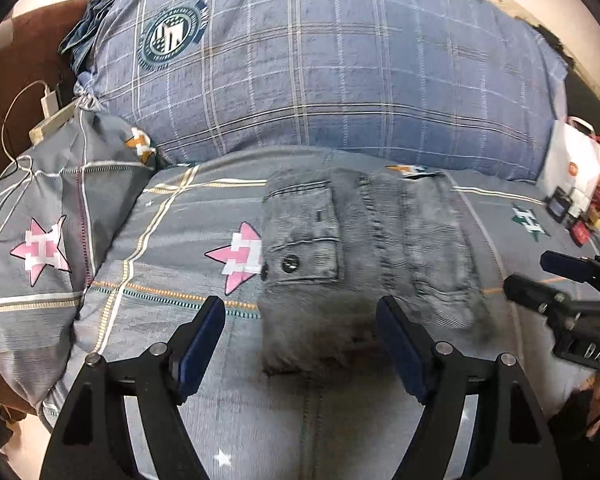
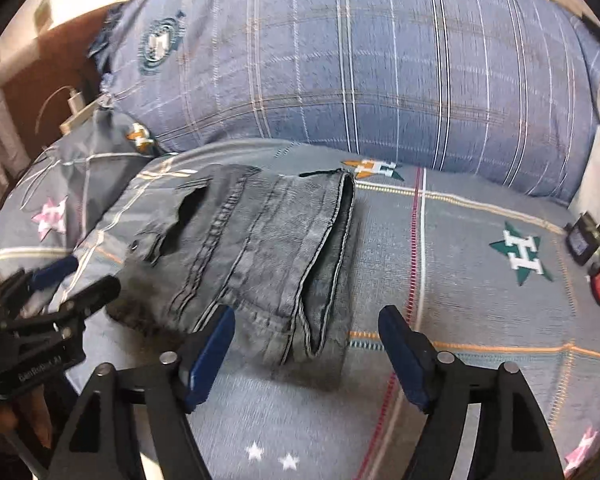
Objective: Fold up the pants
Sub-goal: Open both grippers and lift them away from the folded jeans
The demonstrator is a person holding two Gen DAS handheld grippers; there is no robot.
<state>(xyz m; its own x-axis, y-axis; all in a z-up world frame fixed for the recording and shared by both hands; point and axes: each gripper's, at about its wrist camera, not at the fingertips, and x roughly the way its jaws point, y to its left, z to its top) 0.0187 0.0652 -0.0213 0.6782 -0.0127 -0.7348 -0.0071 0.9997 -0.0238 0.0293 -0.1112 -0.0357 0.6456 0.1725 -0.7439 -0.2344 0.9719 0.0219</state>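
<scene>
Grey denim pants (image 1: pixel 363 256) lie folded into a compact rectangle on the grey patterned bedsheet (image 1: pixel 172 240); a buttoned pocket faces up on their left side. In the right wrist view the same pants (image 2: pixel 252 256) show stacked hems along their right edge. My left gripper (image 1: pixel 301 312) hovers just before the near edge of the pants, jaws wide, nothing between the pads. My right gripper (image 2: pixel 305 322) stands open over the near right corner, pads clear of the cloth. Each gripper shows at the edge of the other's view: the right one (image 1: pixel 539 276) and the left one (image 2: pixel 80 276).
A large blue plaid duvet (image 1: pixel 331 68) is bunched behind the pants. A grey pillow (image 1: pixel 48 216) lies at the left with a white charger and cable (image 1: pixel 48 100). A white bag (image 1: pixel 575 164) and small items sit at the right edge of the bed.
</scene>
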